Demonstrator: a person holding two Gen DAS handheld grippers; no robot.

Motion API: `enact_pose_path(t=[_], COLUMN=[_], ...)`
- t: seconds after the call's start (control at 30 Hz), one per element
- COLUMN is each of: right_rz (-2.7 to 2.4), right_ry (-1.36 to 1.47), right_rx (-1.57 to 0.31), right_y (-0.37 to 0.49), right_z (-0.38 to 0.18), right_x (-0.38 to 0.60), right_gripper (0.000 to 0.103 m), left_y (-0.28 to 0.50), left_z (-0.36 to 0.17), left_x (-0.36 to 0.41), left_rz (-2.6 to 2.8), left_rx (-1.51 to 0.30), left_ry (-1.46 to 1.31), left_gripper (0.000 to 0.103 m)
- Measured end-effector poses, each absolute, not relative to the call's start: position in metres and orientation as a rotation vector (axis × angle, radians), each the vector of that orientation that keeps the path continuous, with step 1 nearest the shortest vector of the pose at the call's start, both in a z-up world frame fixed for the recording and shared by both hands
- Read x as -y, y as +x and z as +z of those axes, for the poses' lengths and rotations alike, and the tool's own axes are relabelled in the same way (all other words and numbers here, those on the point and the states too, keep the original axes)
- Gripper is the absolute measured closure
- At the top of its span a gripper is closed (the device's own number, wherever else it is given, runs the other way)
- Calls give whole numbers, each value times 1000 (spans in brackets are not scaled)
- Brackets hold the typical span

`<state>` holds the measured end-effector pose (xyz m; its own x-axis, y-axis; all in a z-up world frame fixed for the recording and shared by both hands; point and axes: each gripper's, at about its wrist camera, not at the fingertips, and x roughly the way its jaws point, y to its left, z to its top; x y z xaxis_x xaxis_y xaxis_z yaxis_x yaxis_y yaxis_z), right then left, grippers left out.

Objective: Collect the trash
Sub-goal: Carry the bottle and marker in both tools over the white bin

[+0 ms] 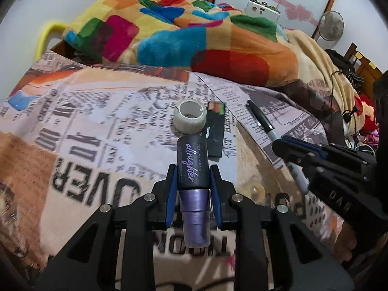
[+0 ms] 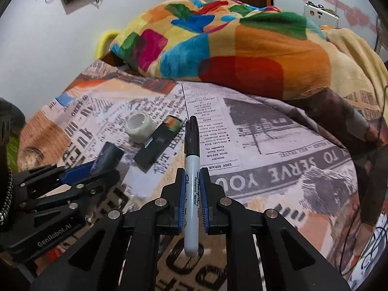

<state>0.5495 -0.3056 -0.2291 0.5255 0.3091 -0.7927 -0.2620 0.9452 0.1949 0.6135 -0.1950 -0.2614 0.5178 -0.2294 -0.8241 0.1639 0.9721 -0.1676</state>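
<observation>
- Pinching the spray bottle (image 1: 192, 169), the left gripper (image 1: 192, 181) holds it lengthwise along its fingers.
- Right gripper (image 2: 192, 194) likewise clamps the marker (image 2: 192, 181), cap pointing toward the frame's top.

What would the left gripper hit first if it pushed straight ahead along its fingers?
Probably the tape roll: it lies directly beyond the spray bottle clamped in the left gripper, though depth is unclear.

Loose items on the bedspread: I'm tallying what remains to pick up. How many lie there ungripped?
2: the tape roll mid-bedspread and the flat black box beside it, on its right. Others may be hidden.
</observation>
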Motion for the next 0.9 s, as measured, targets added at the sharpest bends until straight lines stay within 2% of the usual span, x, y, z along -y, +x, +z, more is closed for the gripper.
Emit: enact_pose_path(t=[0.6,0.9], right_rz=[407,445], right_ry=[82,45], right_rx=[-740,-657], right_y=[455,409], right_z=[-90,-47], right_x=[303,284], right_gripper=[92,92], left_y=[506,437], left_z=[-114,-60], left_x=[158,131], left_rz=[-162,-109], left_rx=[-793,-694], left_ry=[-115,-118], left_gripper=[78,78])
